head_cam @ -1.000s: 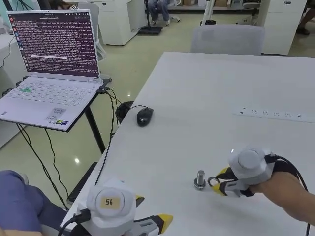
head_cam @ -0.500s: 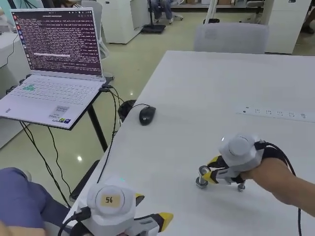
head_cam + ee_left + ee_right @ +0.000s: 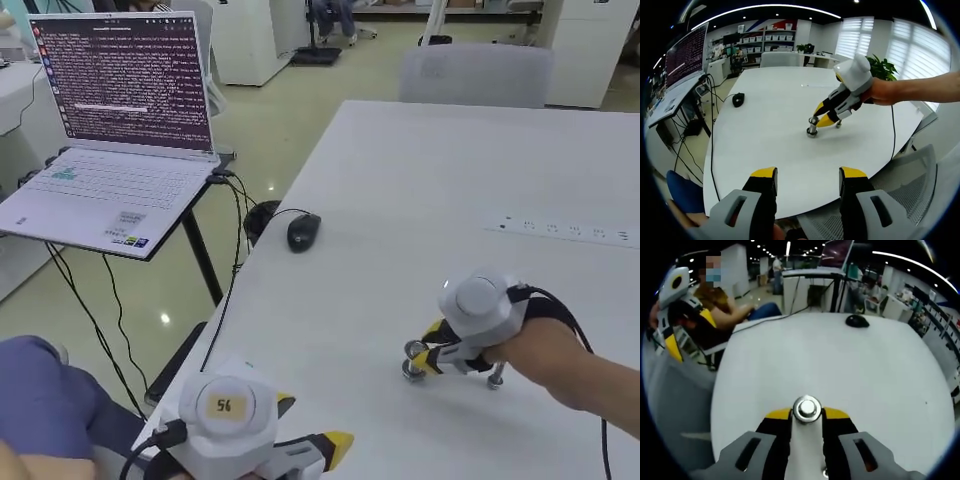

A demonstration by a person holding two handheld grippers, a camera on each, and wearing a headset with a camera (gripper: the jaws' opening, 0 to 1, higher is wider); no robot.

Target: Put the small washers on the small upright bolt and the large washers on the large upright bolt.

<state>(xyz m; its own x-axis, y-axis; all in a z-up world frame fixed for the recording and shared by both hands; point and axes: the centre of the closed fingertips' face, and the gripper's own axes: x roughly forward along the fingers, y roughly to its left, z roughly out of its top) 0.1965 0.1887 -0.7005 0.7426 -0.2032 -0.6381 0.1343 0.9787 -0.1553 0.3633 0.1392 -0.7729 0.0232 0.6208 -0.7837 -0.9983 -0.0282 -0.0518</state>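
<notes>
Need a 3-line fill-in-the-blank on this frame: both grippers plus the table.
1. The left gripper jaws stand ___, with nothing between them.
2. The right gripper tips flank the top of an upright ___.
3. On the table, the black thing near the edge by the laptop is a ___.
Missing words: open; bolt; mouse.

The left gripper [image 3: 310, 428] and the right gripper [image 3: 427, 346] are cased in pale grey, with rounded domes and yellow-tipped black jaws. A yellow label [image 3: 222, 407] marked 56 is borne on the left dome. A black cable [image 3: 565, 310] is attached to the right gripper. Blue trousers [image 3: 40, 400] are worn.
</notes>
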